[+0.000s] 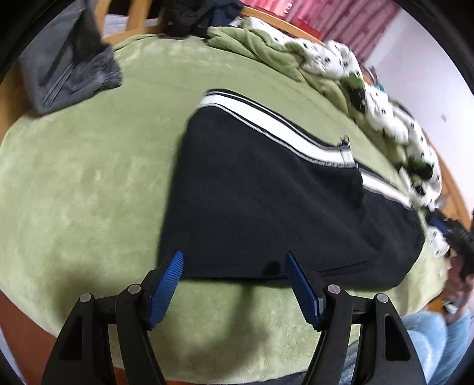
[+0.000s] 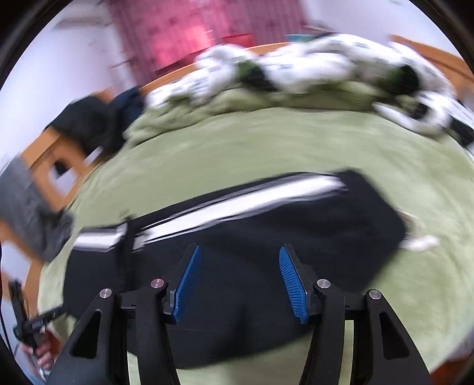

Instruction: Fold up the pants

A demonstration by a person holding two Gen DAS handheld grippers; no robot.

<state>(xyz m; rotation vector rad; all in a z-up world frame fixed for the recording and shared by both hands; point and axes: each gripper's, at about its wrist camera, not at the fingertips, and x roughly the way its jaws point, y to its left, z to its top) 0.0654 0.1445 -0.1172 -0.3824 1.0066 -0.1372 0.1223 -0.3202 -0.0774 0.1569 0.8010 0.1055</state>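
Black pants (image 1: 266, 201) with a white side stripe (image 1: 266, 118) lie folded flat on the green blanket (image 1: 89, 177). My left gripper (image 1: 234, 260) is open and empty, hovering at the near edge of the pants. In the right wrist view the pants (image 2: 296, 225) lie below my right gripper (image 2: 240, 254), which is open and empty above the dark cloth. That view is motion-blurred. The left gripper also shows there, at the far left edge (image 2: 26, 319).
A grey folded garment (image 1: 71, 65) lies at the far left of the bed. A rumpled green and white spotted quilt (image 1: 340, 68) runs along the far side. Dark clothes (image 1: 189, 14) hang on the wooden bed frame (image 1: 130, 17). A pink curtain (image 2: 177, 32) hangs behind.
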